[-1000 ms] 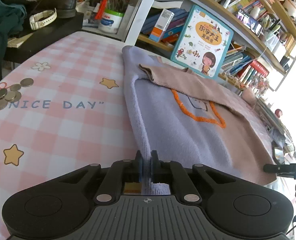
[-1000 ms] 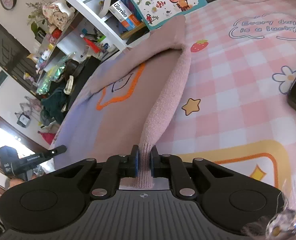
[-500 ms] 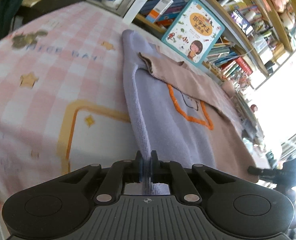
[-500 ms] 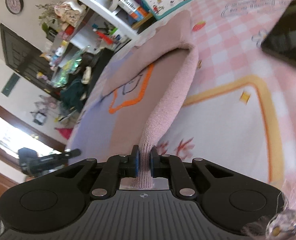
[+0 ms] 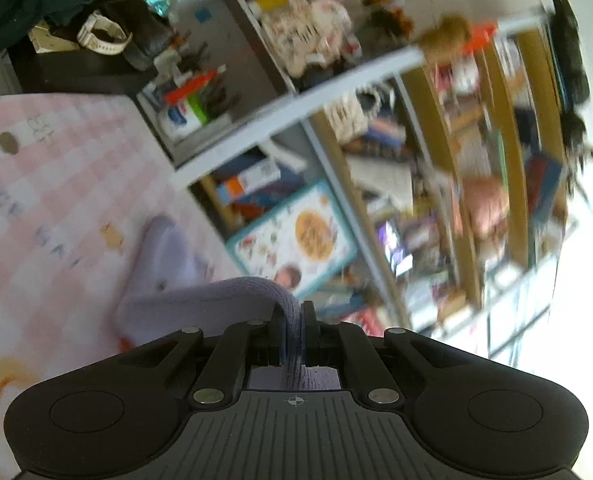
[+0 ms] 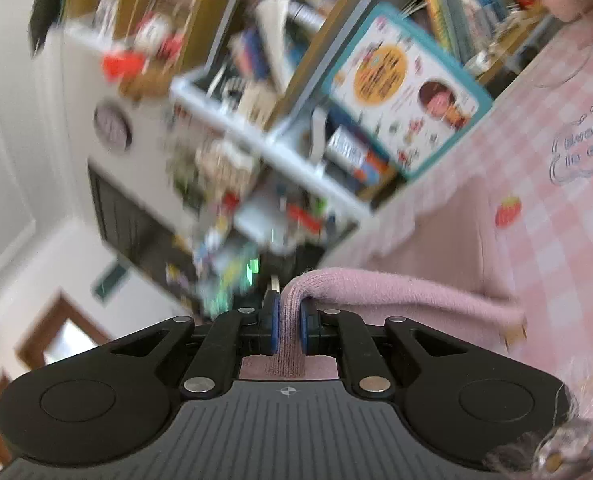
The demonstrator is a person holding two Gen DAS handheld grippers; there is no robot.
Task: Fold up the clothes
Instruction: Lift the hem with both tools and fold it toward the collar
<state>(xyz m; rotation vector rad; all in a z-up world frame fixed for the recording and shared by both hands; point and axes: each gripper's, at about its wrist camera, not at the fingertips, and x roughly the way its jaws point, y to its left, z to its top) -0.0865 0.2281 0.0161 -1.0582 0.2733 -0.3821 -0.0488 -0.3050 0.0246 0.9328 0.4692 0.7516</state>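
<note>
Left gripper pinches lavender edge of sweater; right gripper pinches its pink edge. Garment arches up from pads, drapes forward and down onto pink checked cloth ahead; held hem nearest, long axis running away toward bookshelf.

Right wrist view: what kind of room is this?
Likely a lived-in home room, perhaps a child's room or study. Crowded bookshelves hold books and trinkets, a children's picture book leans against them, and a pink checked cloth with cartoon prints covers the surface where the sweater lies.
</note>
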